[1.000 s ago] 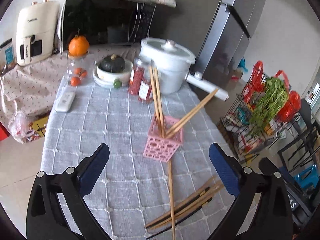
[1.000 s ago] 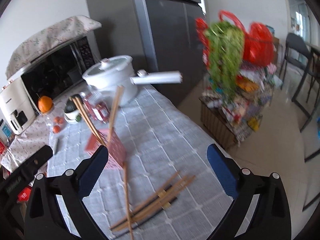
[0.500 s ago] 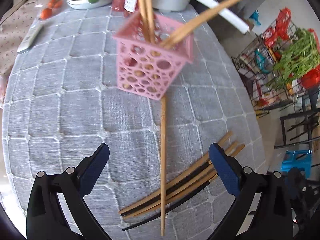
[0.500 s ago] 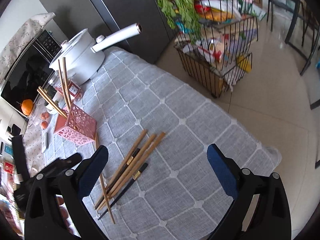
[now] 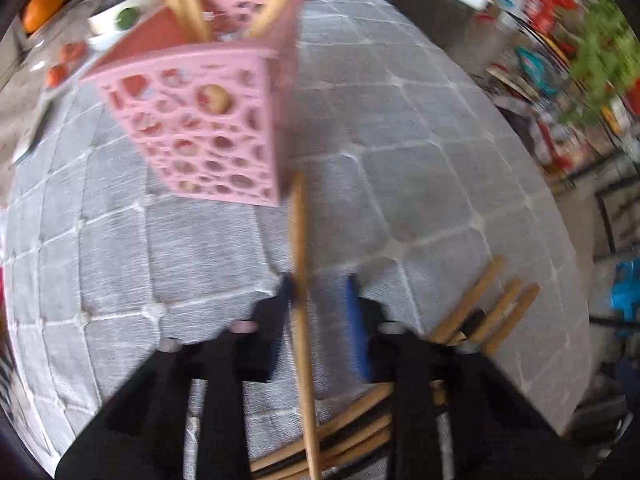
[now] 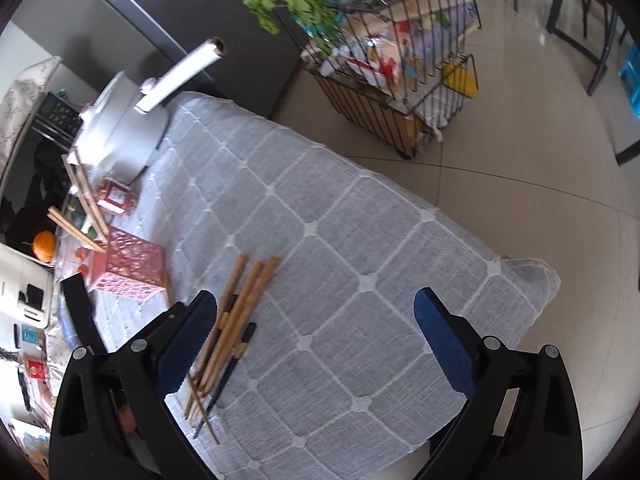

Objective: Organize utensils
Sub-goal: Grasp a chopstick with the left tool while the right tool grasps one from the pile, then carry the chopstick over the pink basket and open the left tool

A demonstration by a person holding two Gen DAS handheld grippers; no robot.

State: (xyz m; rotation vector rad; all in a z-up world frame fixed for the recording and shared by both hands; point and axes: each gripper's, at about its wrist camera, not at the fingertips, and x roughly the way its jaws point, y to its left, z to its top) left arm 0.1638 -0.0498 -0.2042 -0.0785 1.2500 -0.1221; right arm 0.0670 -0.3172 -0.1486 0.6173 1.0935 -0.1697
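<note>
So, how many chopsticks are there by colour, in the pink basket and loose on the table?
Wooden chopsticks in the pink basket: 4
Wooden chopsticks lying loose: 4
Dark chopsticks lying loose: 2
Total: 10

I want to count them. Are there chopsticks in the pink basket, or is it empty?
Not empty. A few wooden chopsticks stick up out of the pink basket. The exact number is hard to tell.
</note>
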